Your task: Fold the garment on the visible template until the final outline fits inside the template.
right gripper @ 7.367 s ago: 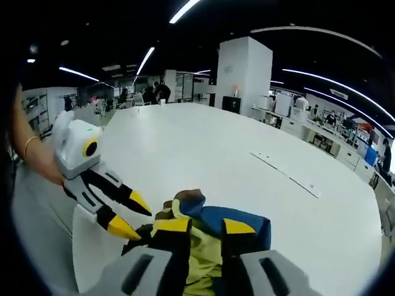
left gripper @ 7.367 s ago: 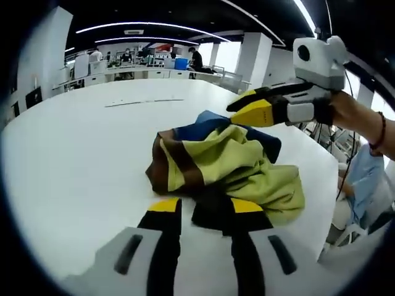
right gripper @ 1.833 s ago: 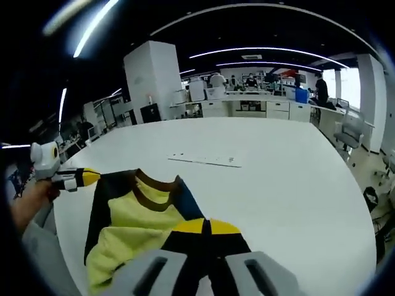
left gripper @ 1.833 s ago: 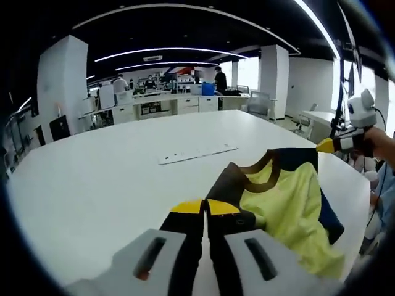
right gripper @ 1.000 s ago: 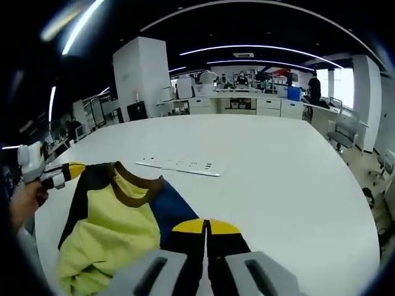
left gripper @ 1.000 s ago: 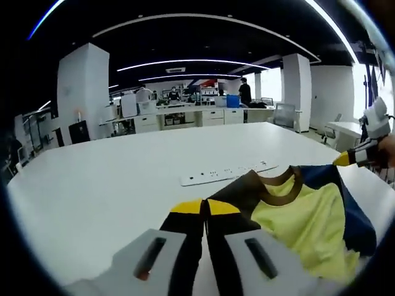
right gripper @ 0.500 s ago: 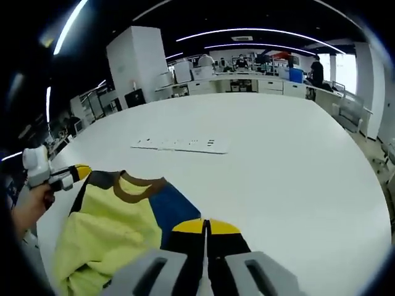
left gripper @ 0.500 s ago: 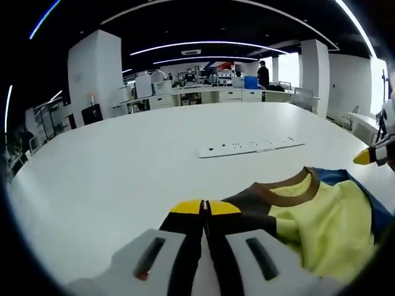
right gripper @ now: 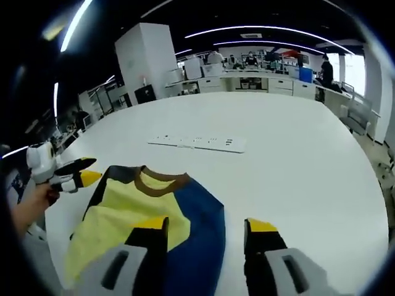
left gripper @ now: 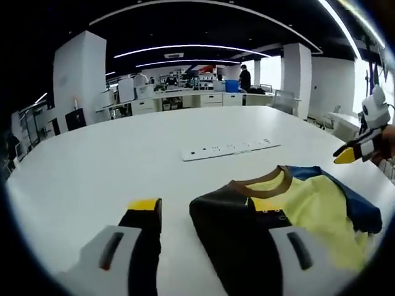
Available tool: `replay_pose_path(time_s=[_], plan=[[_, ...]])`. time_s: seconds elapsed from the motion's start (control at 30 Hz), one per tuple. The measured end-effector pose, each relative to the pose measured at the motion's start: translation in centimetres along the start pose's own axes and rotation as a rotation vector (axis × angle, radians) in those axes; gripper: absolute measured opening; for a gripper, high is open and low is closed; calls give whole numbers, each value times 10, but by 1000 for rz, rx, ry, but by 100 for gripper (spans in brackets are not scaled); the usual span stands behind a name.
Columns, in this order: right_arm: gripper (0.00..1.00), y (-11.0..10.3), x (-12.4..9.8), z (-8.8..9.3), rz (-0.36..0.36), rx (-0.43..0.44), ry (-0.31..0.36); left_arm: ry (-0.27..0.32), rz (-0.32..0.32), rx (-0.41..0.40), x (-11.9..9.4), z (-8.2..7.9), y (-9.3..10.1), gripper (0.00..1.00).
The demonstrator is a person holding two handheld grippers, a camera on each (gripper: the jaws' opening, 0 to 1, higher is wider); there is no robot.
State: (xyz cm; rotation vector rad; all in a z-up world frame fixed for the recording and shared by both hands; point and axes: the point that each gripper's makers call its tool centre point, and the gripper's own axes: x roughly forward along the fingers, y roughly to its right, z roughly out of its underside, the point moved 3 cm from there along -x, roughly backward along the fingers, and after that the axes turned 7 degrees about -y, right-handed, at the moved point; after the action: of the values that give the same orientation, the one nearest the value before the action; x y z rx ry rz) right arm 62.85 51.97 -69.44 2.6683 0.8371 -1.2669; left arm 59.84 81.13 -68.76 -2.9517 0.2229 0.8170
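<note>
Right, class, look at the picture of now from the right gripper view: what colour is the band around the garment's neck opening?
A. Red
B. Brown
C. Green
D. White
B. The neck band of the garment is brown, sitting between a yellow panel and a blue panel, with the garment lying spread on the white table.

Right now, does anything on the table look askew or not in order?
The shirt is not flat: its lower part is still bunched and wrinkled near the table edge, while the collar end lies spread. Both tongs, left and right, are open above it. The white strip beyond lies straight.
</note>
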Motion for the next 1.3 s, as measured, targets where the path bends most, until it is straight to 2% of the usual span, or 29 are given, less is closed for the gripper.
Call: replay_pose_path(time_s=[0.13, 0.23, 0.3, 0.4, 0.53, 0.7, 0.8, 1.0, 1.3], plan=[[61, -11, -10, 5, -46, -52, -17, -17, 24, 24, -11, 6, 2, 79], [66, -21, -17, 10, -86, -81, -20, -15, 41, 30, -21, 9, 0, 82], [68, -34, -22, 18, -147, -86, -35, -17, 41, 52, -29, 12, -1, 83], [69, -45, -29, 33, -170, -135, -78, -28, 56, 66, -39, 19, 2, 85], [69, -58, -35, 47, -206, -159, -94, -21, 75, 77, -52, 27, 7, 94], [66, -66, -43, 64, -203, -204, -106, -52, 120, 127, -66, 43, 15, 96], [63, -70, -47, 74, -200, -220, -109, -55, 151, 127, -75, 50, 20, 93], [57, -77, -50, 90, -183, -267, -127, -28, 151, 118, -87, 56, 22, 86], [44, -80, -50, 112, -156, -292, -143, -79, 212, 165, -98, 79, 38, 67]])
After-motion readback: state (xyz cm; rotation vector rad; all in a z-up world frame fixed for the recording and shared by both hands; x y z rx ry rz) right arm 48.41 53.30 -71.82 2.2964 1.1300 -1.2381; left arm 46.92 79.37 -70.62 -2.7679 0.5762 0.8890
